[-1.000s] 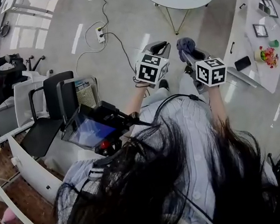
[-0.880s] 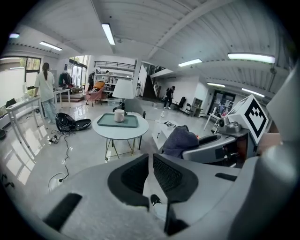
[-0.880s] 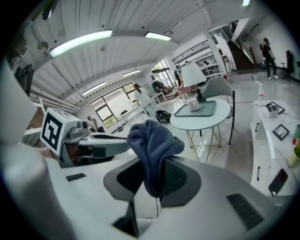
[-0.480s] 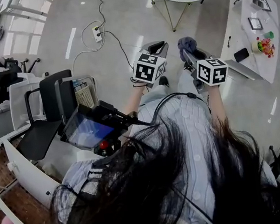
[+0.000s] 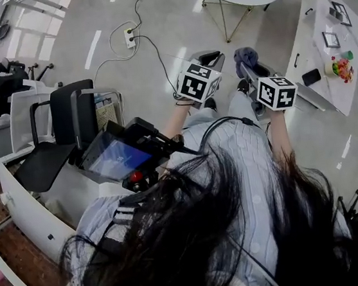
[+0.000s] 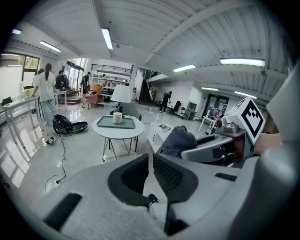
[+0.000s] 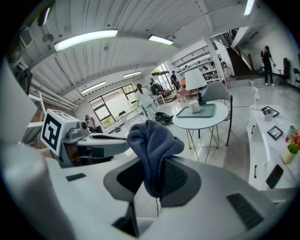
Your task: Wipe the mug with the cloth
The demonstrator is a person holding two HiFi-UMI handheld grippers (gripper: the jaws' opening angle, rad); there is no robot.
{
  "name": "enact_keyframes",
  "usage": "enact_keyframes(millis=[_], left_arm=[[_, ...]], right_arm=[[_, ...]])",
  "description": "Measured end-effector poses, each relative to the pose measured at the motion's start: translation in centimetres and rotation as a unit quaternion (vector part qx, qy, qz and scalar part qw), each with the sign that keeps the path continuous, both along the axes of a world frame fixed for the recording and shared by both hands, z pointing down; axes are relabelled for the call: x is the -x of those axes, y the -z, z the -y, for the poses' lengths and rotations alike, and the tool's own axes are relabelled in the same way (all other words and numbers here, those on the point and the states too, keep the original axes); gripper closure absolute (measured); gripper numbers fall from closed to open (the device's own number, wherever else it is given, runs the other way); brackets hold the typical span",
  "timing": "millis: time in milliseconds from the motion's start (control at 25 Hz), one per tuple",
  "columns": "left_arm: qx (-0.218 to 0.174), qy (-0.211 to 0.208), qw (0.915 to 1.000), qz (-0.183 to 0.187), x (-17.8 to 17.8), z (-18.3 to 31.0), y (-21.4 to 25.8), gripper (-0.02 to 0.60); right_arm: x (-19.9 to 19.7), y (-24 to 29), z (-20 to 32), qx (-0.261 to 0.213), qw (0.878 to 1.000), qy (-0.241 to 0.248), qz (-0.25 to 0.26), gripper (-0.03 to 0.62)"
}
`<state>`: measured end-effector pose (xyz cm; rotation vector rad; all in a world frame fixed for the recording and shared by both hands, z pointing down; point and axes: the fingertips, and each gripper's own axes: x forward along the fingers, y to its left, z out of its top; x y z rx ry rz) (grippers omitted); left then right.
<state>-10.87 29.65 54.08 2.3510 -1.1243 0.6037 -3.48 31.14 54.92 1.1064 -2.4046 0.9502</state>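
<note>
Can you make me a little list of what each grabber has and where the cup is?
Left gripper: jaws shut, nothing between them
Right gripper: jaws shut on the dark blue fluffy cloth
Mug: white ceramic mug, upright on a grey-green tray
Tray's place: on the round white table with thin legs, ahead of both grippers
Wiping: not begun; cloth and mug are far apart
</note>
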Motion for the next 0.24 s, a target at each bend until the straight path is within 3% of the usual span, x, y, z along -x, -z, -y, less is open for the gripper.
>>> enact_keyframes(millis=[240], left_arm=[[0.0, -0.033, 0.9994, -0.006, -1.7, -1.3, 1.1, 0.537]], right_arm=[[-1.6, 1.4, -1.9, -0.002, 0.999, -0.034, -0.005, 0.5]])
